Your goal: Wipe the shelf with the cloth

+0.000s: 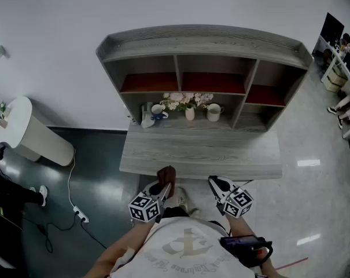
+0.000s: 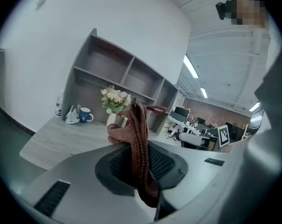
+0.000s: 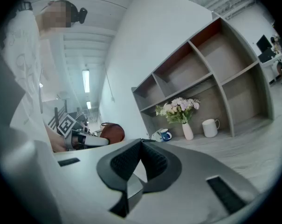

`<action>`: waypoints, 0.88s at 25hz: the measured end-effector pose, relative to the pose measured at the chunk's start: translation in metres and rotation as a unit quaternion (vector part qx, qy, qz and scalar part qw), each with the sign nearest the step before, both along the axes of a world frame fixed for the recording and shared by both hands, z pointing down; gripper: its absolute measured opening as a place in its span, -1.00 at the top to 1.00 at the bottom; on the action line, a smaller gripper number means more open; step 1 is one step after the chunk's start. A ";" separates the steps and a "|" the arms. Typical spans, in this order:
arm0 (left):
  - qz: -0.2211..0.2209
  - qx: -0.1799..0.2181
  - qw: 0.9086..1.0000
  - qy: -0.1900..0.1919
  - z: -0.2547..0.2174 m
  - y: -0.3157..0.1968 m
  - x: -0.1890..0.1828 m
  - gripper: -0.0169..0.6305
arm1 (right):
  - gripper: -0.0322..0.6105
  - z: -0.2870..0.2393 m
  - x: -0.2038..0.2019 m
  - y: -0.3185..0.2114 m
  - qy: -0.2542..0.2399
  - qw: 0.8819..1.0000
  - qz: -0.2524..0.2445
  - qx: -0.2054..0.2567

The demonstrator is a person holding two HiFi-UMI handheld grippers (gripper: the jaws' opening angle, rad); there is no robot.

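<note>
A grey wooden shelf unit (image 1: 201, 150) stands against the white wall, with a desk-like lower board and open compartments above. Just in front of the board's near edge, my left gripper (image 1: 164, 183) is shut on a brown knitted cloth (image 1: 166, 174). In the left gripper view the cloth (image 2: 139, 139) bunches up between the pads and hangs down over them. My right gripper (image 1: 213, 182) is beside it on the right, also short of the board's edge. Its pads (image 3: 152, 161) meet at the tip with nothing between them.
On the board's back stand a white bottle (image 1: 146, 116), a blue mug (image 1: 158, 111), a vase of flowers (image 1: 189, 110) and a white mug (image 1: 214, 112). A white rounded unit (image 1: 24, 133) and a cable with power strip (image 1: 79, 215) are on the floor left.
</note>
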State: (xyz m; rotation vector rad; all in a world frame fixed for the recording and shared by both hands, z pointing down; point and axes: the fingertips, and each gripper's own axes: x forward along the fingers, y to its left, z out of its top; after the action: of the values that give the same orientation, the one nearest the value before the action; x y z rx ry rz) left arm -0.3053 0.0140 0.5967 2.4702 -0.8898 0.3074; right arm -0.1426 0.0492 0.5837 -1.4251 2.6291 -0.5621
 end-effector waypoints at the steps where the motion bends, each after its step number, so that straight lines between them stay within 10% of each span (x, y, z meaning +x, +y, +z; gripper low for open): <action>1: -0.002 -0.001 1.000 -0.001 0.000 0.002 0.000 0.74 | 0.89 -0.001 0.000 0.002 -0.001 1.000 -0.001 0.000; 22: -0.025 0.001 1.000 -0.016 0.002 0.004 -0.011 0.74 | 0.89 -0.014 -0.014 -0.006 -0.007 0.999 -0.032 0.026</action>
State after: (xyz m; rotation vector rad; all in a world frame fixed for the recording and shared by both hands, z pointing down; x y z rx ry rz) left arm -0.3161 0.0184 0.5990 2.4462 -0.9654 0.3306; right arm -0.1566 0.0436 0.5702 -1.3228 2.6657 -0.5048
